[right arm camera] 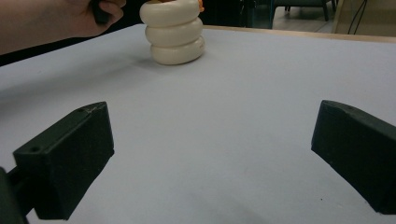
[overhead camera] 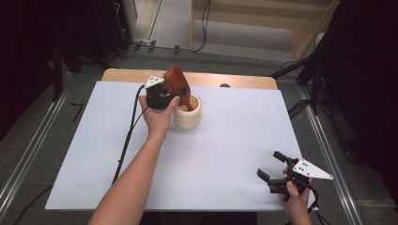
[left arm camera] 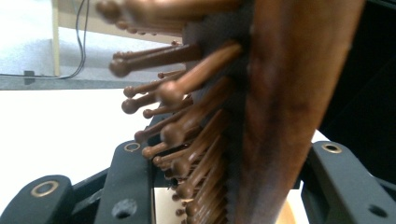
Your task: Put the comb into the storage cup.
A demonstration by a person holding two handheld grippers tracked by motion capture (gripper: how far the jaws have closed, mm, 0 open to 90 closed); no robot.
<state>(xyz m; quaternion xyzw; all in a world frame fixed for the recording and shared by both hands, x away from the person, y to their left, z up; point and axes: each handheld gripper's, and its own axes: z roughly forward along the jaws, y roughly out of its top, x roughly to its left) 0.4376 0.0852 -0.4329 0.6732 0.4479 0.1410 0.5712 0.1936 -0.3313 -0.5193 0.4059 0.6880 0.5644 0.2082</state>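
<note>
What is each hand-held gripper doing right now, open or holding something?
Left hand-held gripper: closed on the wooden hairbrush, handle in the cream cup.
Right hand-held gripper: open, holding nothing.

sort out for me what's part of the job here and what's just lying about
In the job:
wooden hairbrush, head between the left gripper jaws, handle down in the cream ribbed holder

Lying about:
right gripper, open, idle near the table's corner
floor cables beyond the table
</note>
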